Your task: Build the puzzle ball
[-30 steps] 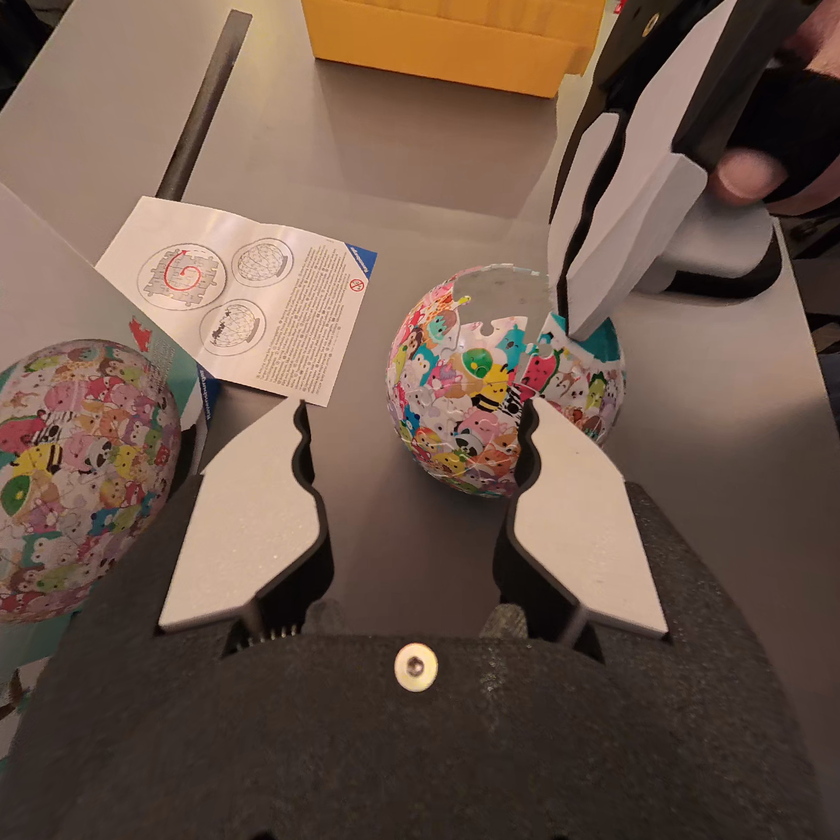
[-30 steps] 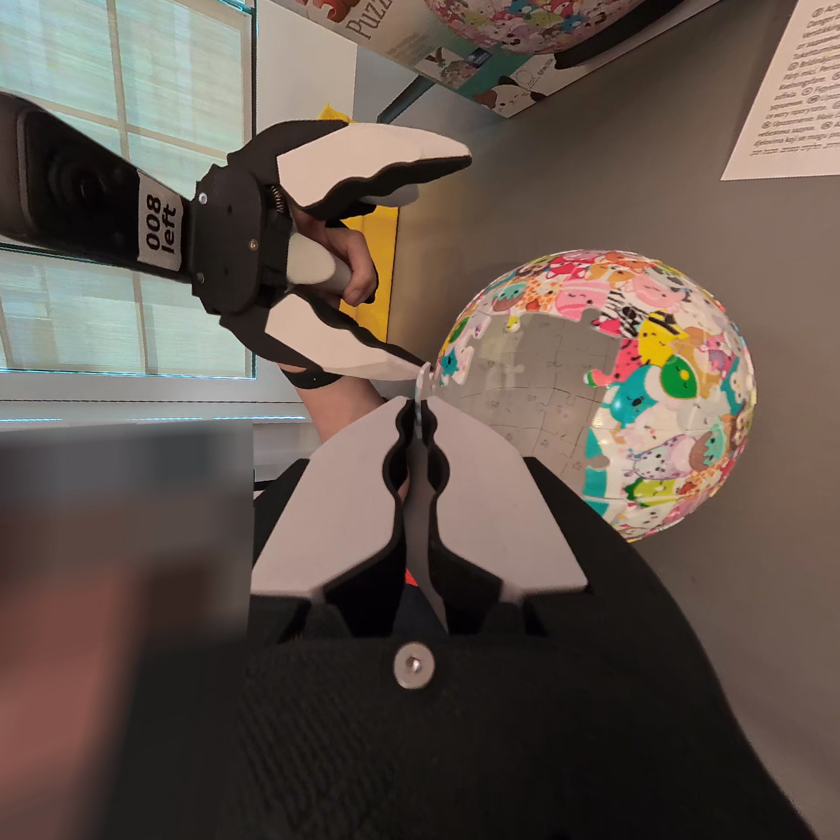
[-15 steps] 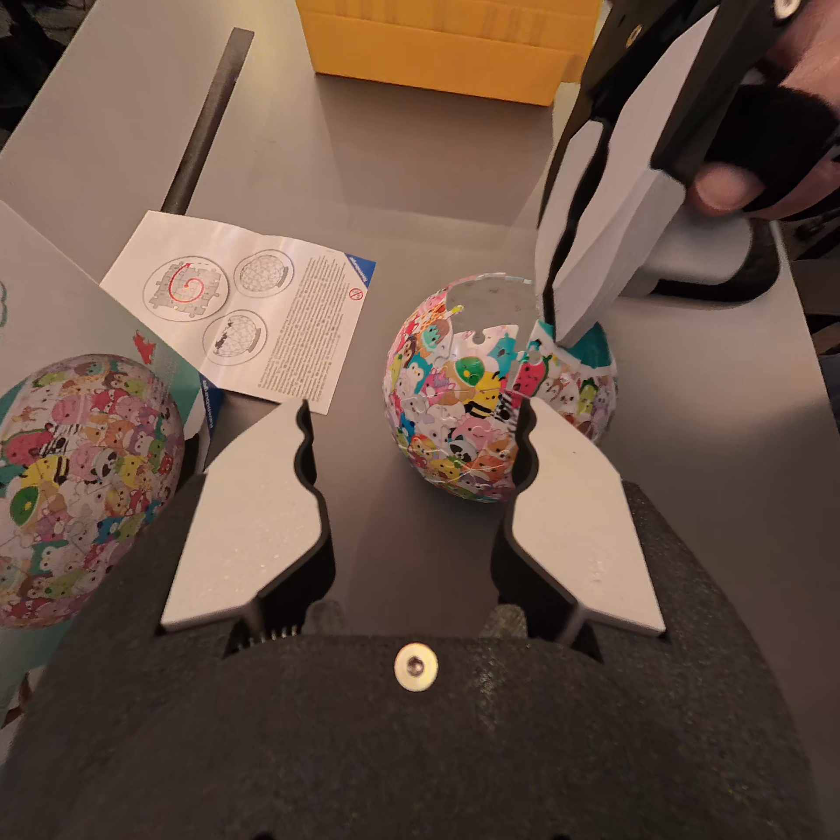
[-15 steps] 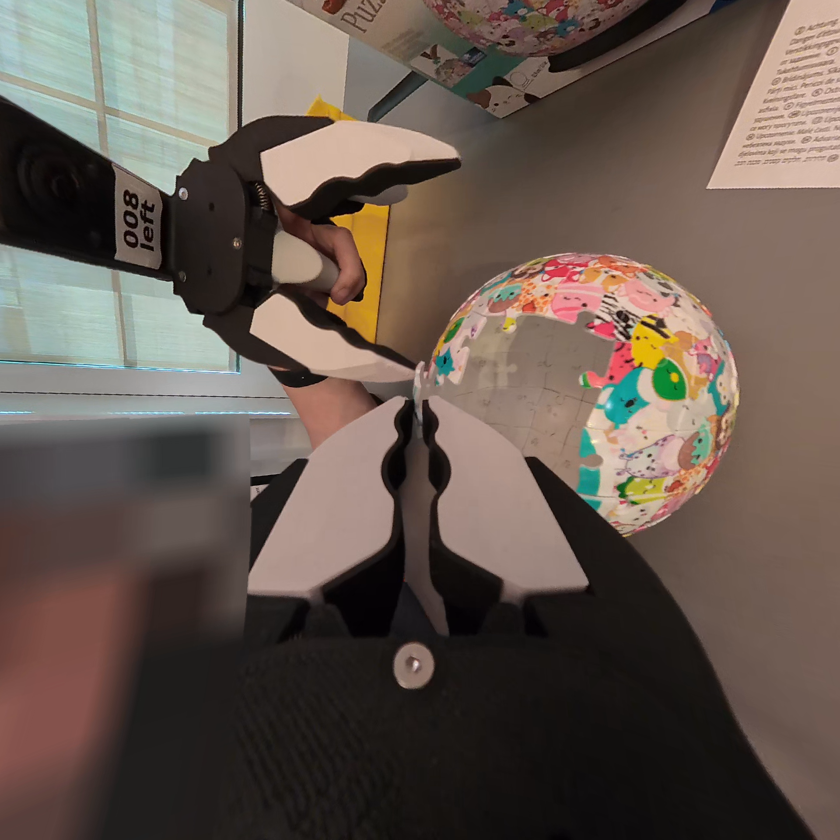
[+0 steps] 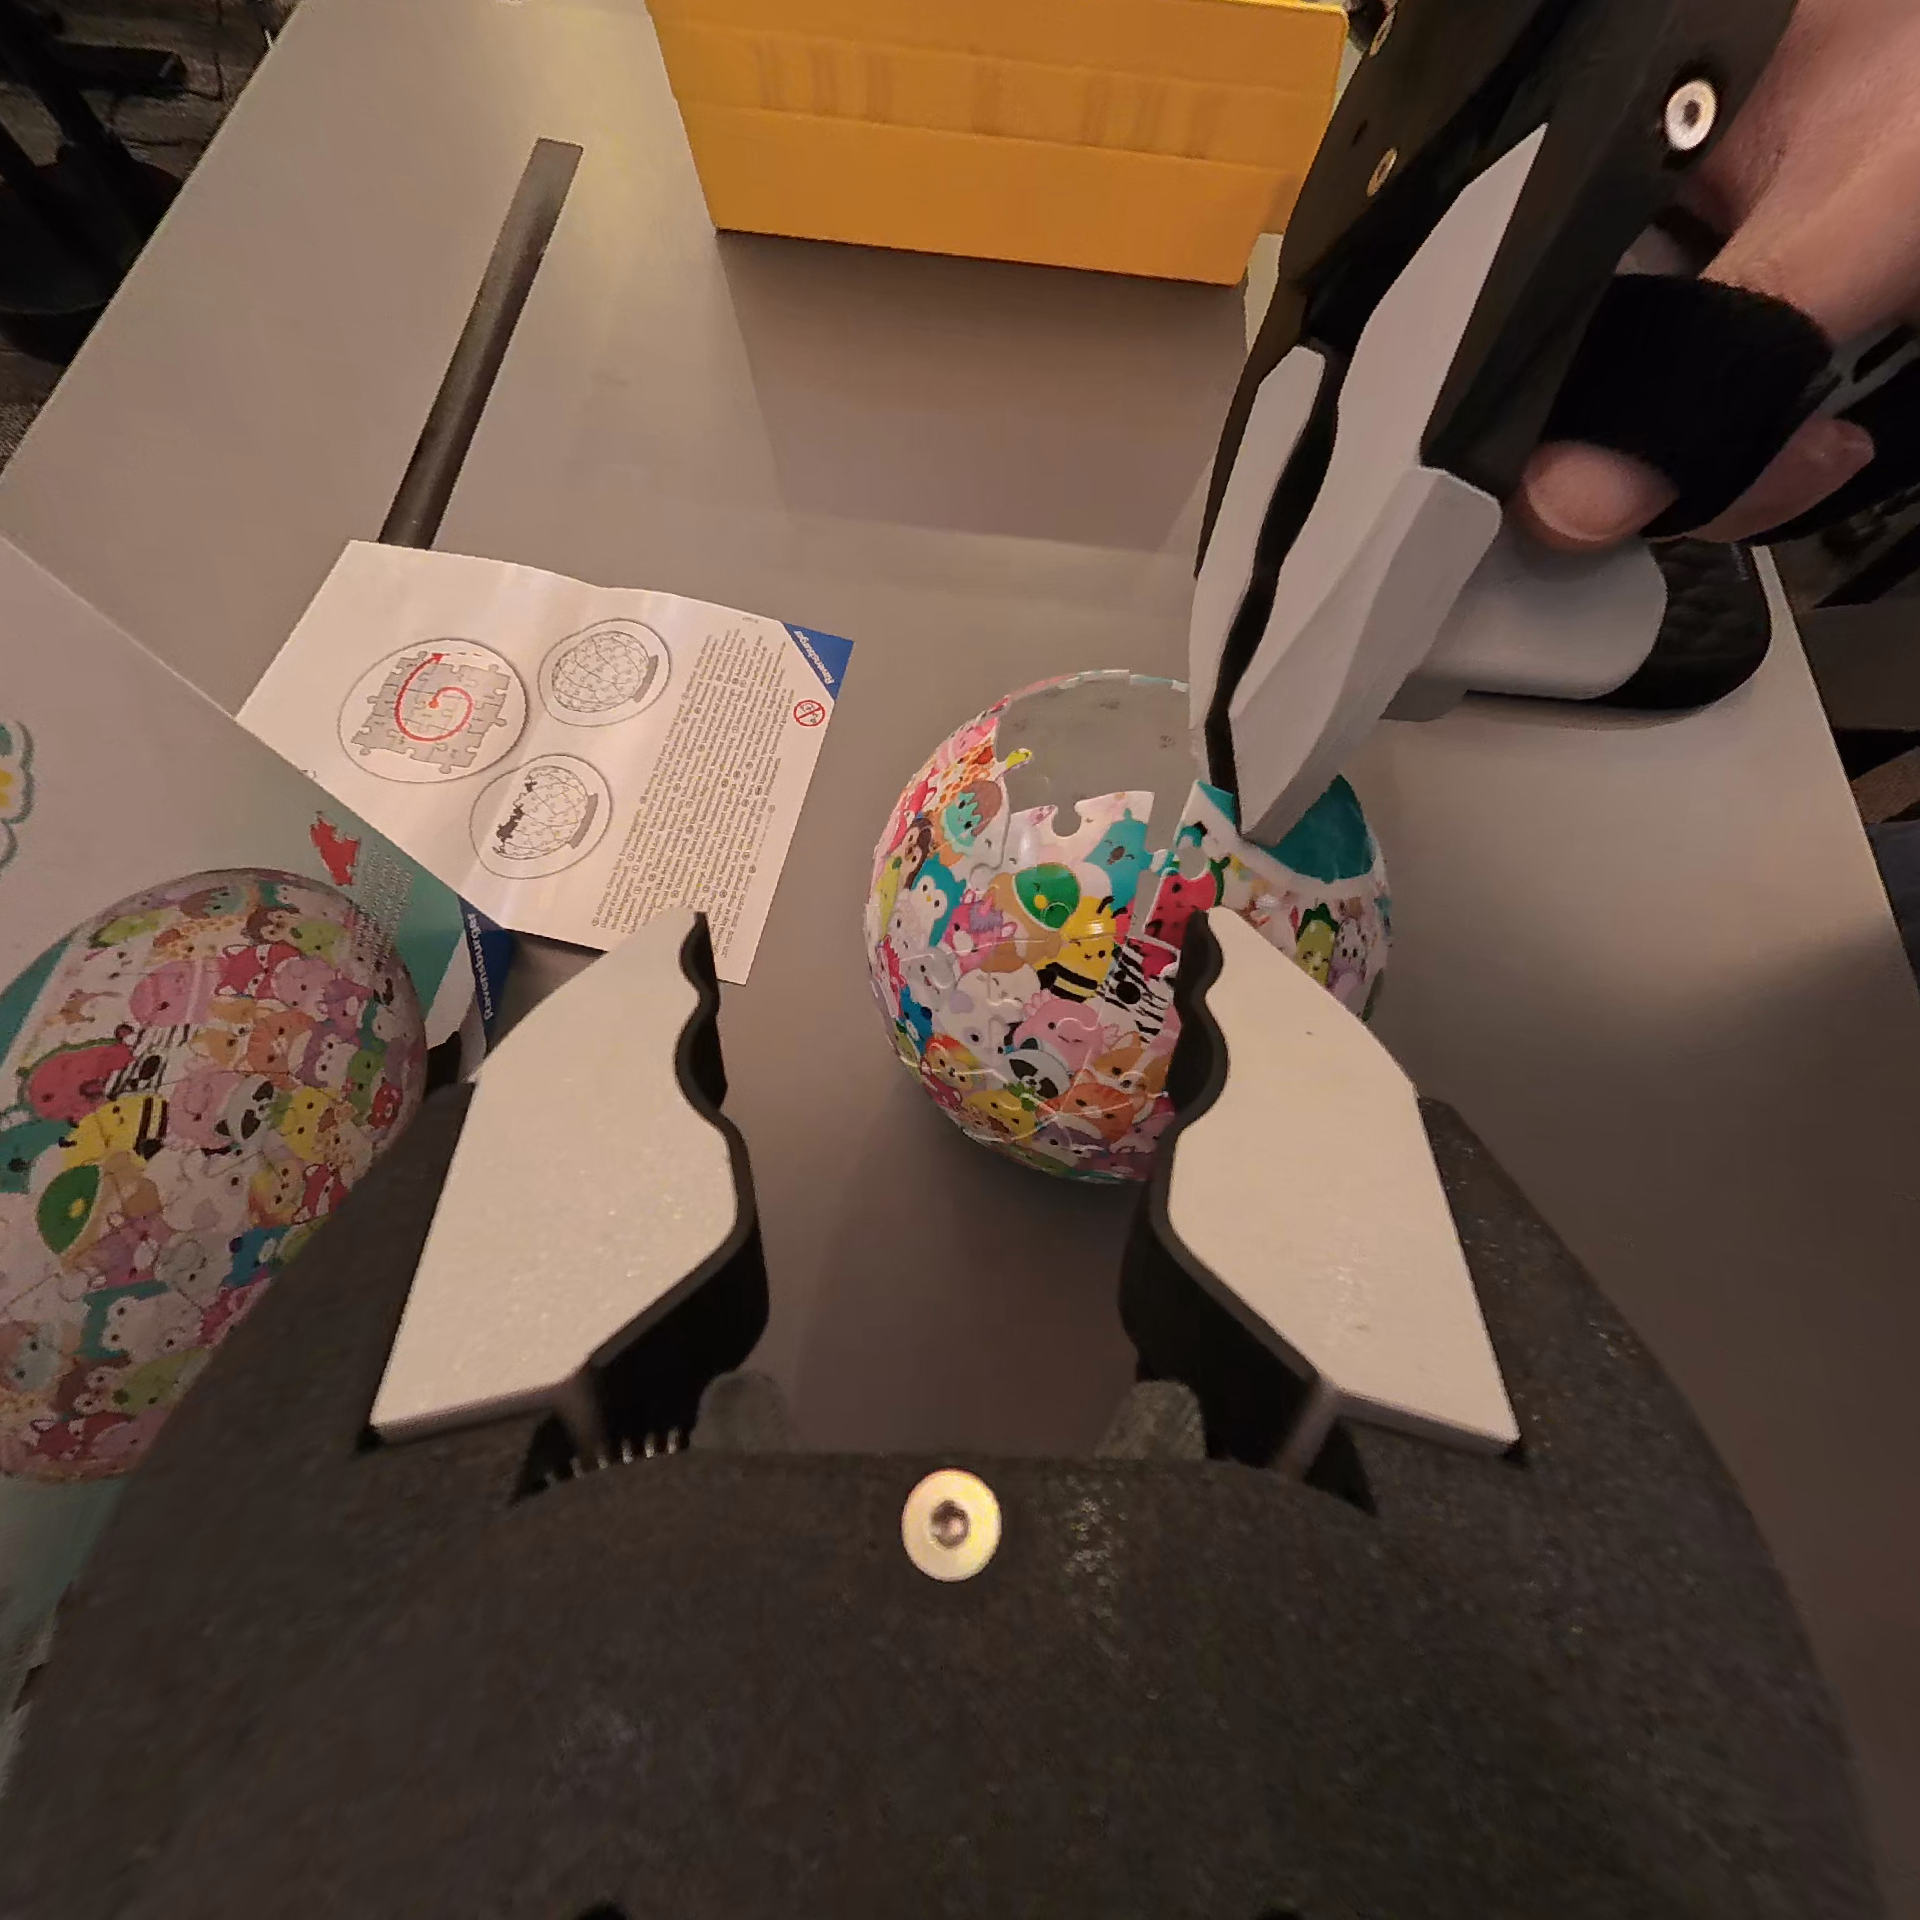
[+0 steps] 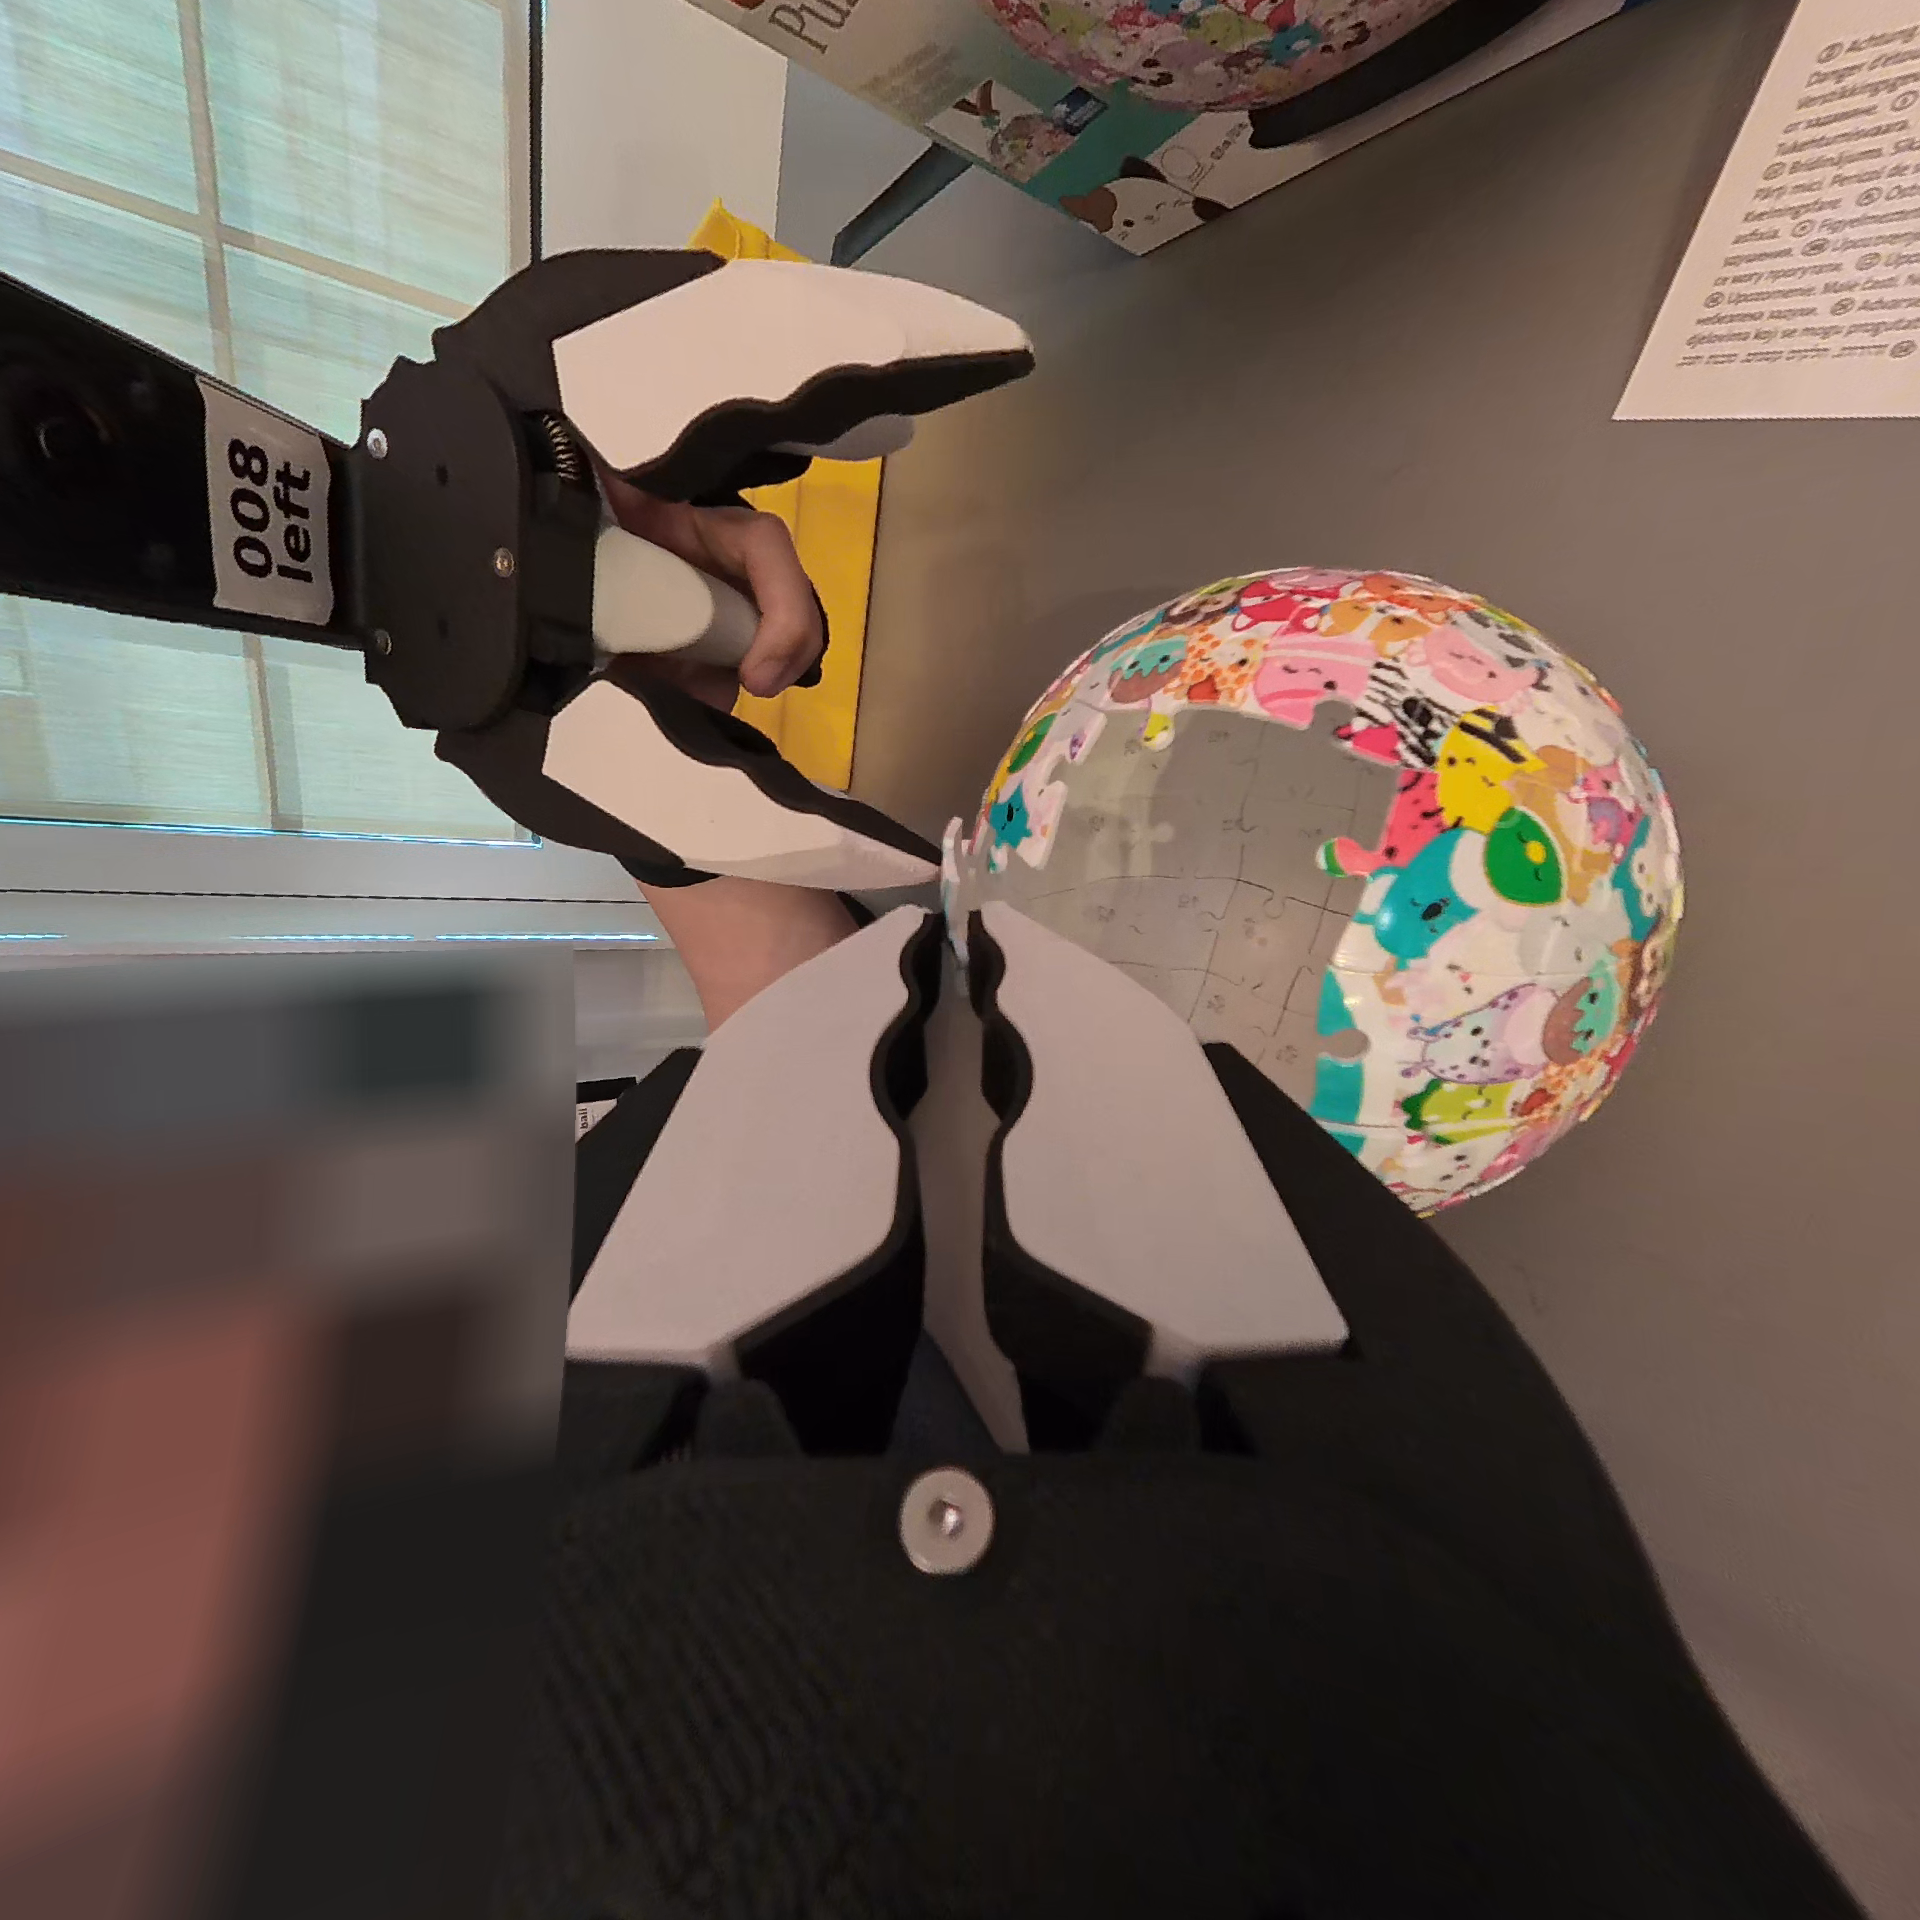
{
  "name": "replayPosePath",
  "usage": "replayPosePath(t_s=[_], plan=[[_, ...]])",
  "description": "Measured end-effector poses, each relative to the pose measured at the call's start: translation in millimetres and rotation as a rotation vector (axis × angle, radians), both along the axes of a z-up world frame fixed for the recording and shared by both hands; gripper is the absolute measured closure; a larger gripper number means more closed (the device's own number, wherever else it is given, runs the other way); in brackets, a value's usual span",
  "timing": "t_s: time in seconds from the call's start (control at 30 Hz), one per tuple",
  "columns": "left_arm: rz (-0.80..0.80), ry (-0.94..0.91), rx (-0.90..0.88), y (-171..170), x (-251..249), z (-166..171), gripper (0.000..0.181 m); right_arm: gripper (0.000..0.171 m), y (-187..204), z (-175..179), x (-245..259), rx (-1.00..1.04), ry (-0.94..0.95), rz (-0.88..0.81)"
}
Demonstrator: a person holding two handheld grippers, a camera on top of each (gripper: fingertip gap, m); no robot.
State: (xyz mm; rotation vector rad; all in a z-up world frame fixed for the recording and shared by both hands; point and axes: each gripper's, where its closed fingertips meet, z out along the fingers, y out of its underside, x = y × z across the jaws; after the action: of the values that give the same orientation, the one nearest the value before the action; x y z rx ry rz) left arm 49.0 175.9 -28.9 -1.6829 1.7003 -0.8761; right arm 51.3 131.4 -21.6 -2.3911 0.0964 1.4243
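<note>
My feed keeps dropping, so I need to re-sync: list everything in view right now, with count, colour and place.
puzzle ball: one, multicoloured, unfinished with a hole on top, centre of table.
puzzle piece: one, whitish edge showing, at the rim of the hole.
instruction leaflet: one, white, lying flat left of the ball.
puzzle box: one, teal and white with a ball picture, near left.
yellow box: one, far edge of table.
dark bar: one, lying far left.
table: one, grey.
window: one, pale, behind the left tongs.
left tongs: open, empty, near the ball.
right tongs: shut on the piece.
hands: two, each gripping a handle.
</note>
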Motion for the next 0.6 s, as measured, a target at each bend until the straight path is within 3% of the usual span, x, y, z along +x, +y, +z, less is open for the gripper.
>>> replayPosePath(t_s=[0.6], plan=[[-0.008,0.002,-0.013,-2.1,1.2,-1.2,0.098,0.157,-3.3,-2.7,1.2,0.021,-0.07,0.063]])
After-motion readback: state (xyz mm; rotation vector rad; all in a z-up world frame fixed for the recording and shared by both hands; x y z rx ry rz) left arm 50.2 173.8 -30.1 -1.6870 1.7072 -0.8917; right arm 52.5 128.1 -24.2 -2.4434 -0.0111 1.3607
